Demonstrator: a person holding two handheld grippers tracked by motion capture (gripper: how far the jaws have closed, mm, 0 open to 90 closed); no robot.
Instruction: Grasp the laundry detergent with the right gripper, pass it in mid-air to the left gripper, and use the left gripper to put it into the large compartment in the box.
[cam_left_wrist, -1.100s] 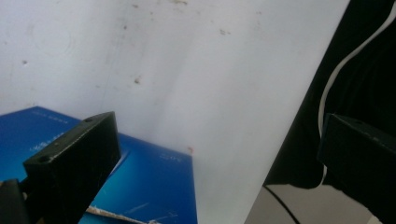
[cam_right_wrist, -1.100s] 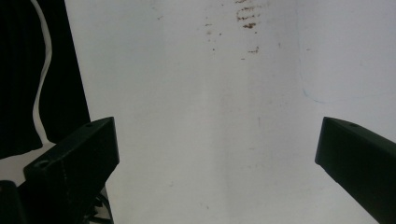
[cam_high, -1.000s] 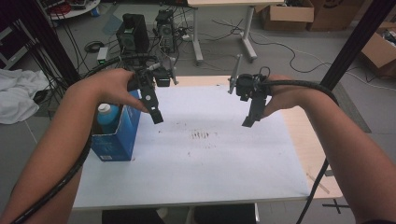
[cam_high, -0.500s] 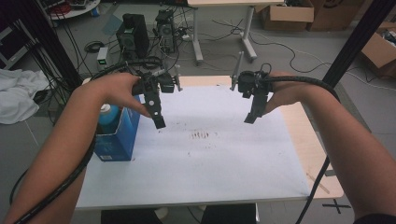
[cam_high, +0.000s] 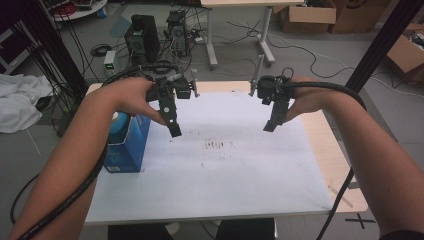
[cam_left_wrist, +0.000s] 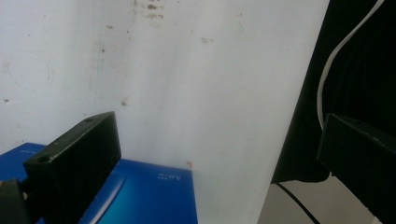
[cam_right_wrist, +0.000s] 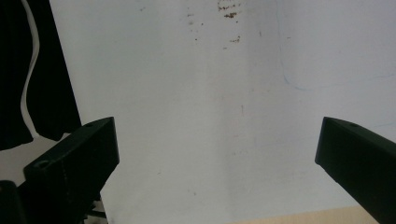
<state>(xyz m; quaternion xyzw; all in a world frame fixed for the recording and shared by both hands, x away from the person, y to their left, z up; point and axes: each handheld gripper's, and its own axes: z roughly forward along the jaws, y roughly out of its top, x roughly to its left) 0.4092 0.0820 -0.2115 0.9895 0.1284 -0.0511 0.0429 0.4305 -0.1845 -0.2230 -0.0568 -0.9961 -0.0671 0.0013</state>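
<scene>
The blue box (cam_high: 127, 145) stands upright at the left edge of the white sheet (cam_high: 235, 170), with a blue-capped bottle (cam_high: 119, 121) rising from its open top. Its long axis runs vertically, and its broad printed face looks toward you.

Your left gripper (cam_high: 174, 129) hangs just beside the box, to the box's right and a little above its top edge, apart from it. In the left gripper view the box (cam_left_wrist: 144, 196) sits low between the jaws, toward the left one. The jaws are spread wide and hold nothing.

Your right gripper (cam_high: 270, 125) is well apart from the box, across the stained middle (cam_high: 218, 146) of the sheet, also spread wide and empty.

Judgement: your left hand is the nearer one; the box lies leftward and downward from it.
</scene>
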